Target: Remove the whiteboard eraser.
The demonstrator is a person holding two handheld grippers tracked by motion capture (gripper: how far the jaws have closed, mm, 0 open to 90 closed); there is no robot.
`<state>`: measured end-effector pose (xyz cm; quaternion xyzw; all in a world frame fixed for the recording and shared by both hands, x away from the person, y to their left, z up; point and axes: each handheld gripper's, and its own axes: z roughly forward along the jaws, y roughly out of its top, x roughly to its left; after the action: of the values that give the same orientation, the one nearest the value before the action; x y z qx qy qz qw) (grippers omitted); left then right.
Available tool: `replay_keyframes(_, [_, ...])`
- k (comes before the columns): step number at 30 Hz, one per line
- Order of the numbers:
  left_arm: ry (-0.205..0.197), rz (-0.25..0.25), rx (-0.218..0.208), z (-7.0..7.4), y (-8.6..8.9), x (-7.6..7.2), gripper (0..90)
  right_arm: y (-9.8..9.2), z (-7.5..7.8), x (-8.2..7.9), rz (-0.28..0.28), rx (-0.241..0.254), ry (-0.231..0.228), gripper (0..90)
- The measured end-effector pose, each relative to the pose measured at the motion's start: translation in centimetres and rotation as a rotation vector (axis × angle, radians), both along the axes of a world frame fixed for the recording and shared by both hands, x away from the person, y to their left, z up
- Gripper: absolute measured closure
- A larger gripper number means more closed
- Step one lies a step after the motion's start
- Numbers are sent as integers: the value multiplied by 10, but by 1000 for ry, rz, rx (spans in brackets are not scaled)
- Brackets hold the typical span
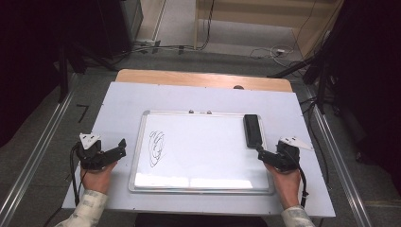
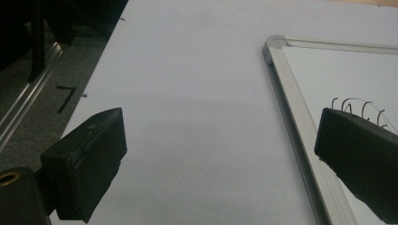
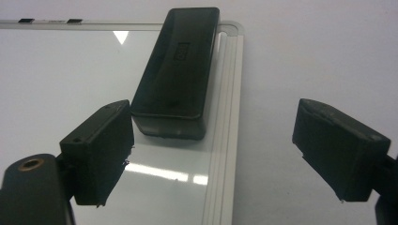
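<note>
A whiteboard [image 1: 203, 156] with a silver frame lies flat on the white table cover. A black scribble [image 1: 157, 147] marks its left part. A black eraser [image 1: 252, 130] rests on the board's right edge, lengthwise. My right gripper [image 1: 267, 150] is just in front of the eraser's near end, jaws open. In the right gripper view the eraser [image 3: 180, 65] lies ahead of the right gripper [image 3: 213, 122], close to the left jaw, and no pad touches it. My left gripper [image 1: 120, 150] is open beside the board's left frame [image 2: 293, 108], with the scribble [image 2: 356, 105] past its right jaw.
The white cover [image 1: 123, 101] sits on a wooden table [image 1: 198, 78] whose far edge shows. Metal rails [image 1: 33, 161] run along both sides on the floor. Cables [image 1: 269, 52] and dark stands [image 1: 321, 71] lie beyond the table.
</note>
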<state>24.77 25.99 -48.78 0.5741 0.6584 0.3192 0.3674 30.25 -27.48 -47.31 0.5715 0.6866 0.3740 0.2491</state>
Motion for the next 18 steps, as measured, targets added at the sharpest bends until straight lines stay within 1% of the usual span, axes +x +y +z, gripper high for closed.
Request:
replay_keyframes(4, [-1, 1, -3, 0, 0, 0, 30, 7, 0, 8, 7, -9, 6, 133])
replay_keyframes(11, [-1, -1, -2, 0, 1, 0, 30, 18, -1, 28, -13, -14, 7, 152])
replay_keyframes(18, [0, -3, -4, 0, 1, 0, 30, 35, -1, 47, -30, -20, 14, 178])
